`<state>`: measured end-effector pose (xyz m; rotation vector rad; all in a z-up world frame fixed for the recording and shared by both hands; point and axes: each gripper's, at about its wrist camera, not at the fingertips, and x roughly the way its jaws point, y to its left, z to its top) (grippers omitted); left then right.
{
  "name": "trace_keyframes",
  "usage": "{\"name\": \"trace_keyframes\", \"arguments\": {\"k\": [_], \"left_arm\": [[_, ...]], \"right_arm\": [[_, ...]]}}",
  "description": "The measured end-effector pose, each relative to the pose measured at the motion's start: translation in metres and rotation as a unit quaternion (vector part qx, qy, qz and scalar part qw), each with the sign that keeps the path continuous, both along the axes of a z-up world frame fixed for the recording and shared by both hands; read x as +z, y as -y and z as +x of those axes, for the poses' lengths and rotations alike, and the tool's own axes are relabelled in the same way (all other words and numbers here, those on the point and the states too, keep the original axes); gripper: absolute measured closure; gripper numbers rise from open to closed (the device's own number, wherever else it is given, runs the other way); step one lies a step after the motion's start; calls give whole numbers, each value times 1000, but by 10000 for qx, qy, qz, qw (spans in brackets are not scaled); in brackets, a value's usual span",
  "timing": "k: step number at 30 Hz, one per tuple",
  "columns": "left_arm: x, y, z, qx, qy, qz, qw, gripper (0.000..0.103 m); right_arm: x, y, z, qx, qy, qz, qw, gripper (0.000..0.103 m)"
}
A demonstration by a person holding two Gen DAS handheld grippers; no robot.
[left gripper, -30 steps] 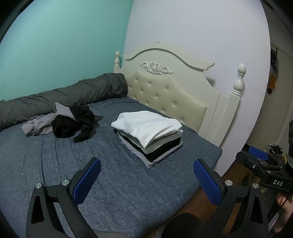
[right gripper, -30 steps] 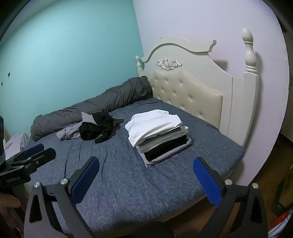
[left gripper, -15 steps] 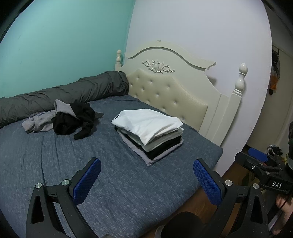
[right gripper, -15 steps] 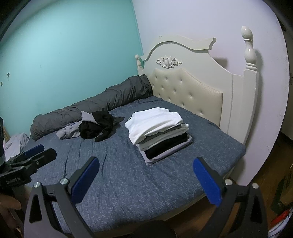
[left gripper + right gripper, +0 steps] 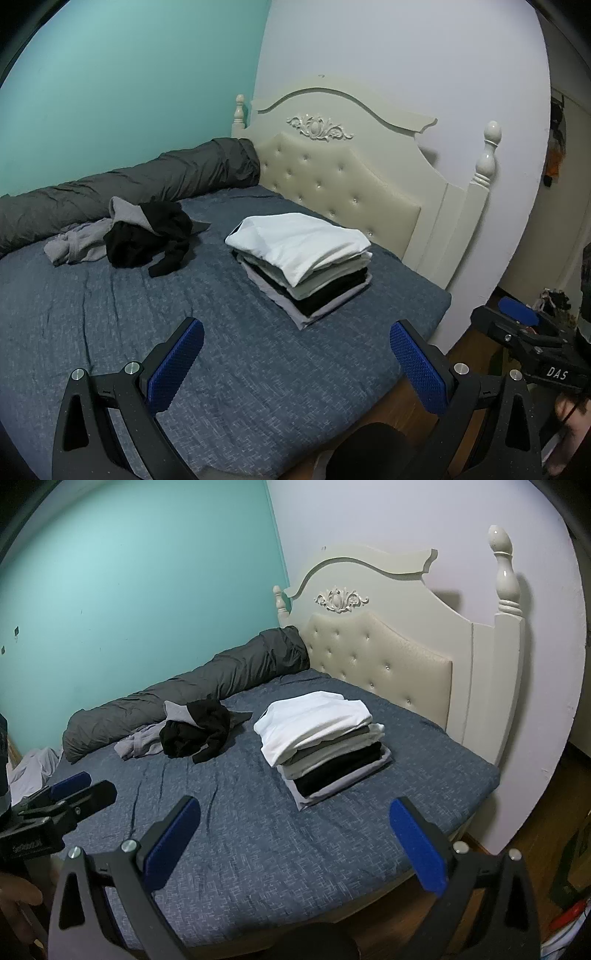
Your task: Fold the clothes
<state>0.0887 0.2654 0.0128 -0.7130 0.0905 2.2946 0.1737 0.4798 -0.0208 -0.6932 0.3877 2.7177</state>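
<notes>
A stack of folded clothes (image 5: pixel 306 262), white on top, lies on the blue bed (image 5: pixel 258 369) near the headboard; it also shows in the right wrist view (image 5: pixel 321 738). A crumpled black garment (image 5: pixel 151 236) and a grey one (image 5: pixel 77 245) lie in a heap farther back; they also show in the right wrist view as the black garment (image 5: pixel 195 733) and the grey garment (image 5: pixel 140 744). My left gripper (image 5: pixel 295 363) is open and empty over the bed's near side. My right gripper (image 5: pixel 293 840) is open and empty, also over the near side.
A dark grey rolled duvet (image 5: pixel 122 192) lies along the teal wall. A cream headboard (image 5: pixel 351 177) stands at the back right. The bed edge and wooden floor (image 5: pixel 535 834) are to the right. The other gripper shows at the edge of each view, the right one (image 5: pixel 532 347) and the left one (image 5: pixel 55 808).
Both grippers have drawn back and risen slightly; the bed and stack sit a little lower in view. Both stay open. The clothes have not moved.
</notes>
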Motion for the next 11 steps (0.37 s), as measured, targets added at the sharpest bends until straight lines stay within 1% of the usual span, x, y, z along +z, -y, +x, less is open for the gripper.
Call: {"name": "trace_keyframes", "arguments": {"k": [5,11], "left_arm": [[0,1,1,16,-37,18,10000,0],[-2,4,-3,87,54,80,9999,0]], "right_arm": [[0,1,0,0,1,-8,10000,0],[-2,0,0,2,14,-20,10000,0]]}}
